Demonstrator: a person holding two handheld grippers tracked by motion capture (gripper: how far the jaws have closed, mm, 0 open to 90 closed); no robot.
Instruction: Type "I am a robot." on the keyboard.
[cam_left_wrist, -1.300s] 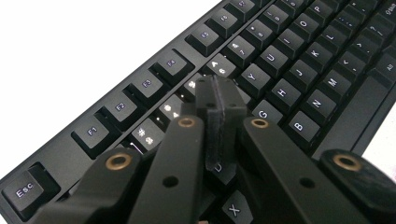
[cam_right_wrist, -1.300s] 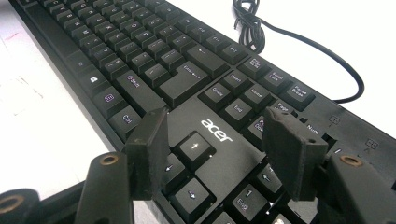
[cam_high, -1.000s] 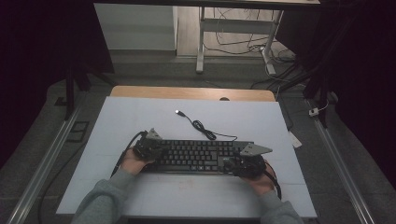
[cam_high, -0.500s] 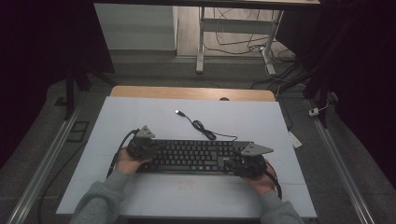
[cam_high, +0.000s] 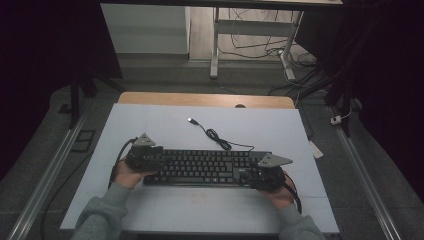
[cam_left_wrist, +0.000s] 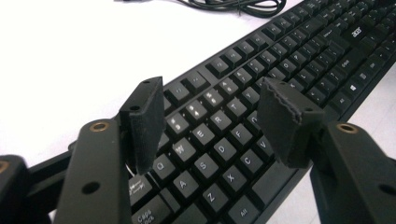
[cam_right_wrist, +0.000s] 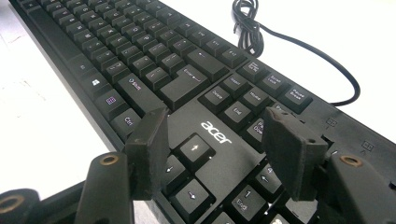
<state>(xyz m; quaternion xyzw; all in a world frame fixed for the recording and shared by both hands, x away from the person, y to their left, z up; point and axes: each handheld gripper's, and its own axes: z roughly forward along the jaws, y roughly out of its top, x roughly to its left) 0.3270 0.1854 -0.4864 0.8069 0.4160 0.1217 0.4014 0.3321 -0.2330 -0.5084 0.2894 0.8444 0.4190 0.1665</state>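
Observation:
A black keyboard (cam_high: 205, 166) lies across the white board, and its cable (cam_high: 216, 135) curls away to a USB plug (cam_high: 190, 120) farther back. My left gripper (cam_high: 158, 156) is at the keyboard's left end. In the left gripper view its jaws have just been opening and stand open (cam_left_wrist: 212, 100) over the letter keys (cam_left_wrist: 219, 149), pads off them and holding nothing. My right gripper (cam_high: 250, 175) sits at the keyboard's right end. Its jaws are open (cam_right_wrist: 217, 135) above the arrow keys (cam_right_wrist: 194, 149) and the printed logo (cam_right_wrist: 215, 132), with nothing held.
The white board (cam_high: 260, 125) lies on a wooden table whose edge (cam_high: 200, 99) shows at the back. Metal rails (cam_high: 47, 175) run along both sides. A small white tag (cam_high: 315, 149) lies off the board's right edge. Desk legs and loose cables (cam_high: 250, 45) stand beyond.
My left gripper has shifted a little to the left at the keyboard's left end. The right gripper and the keyboard have stayed put.

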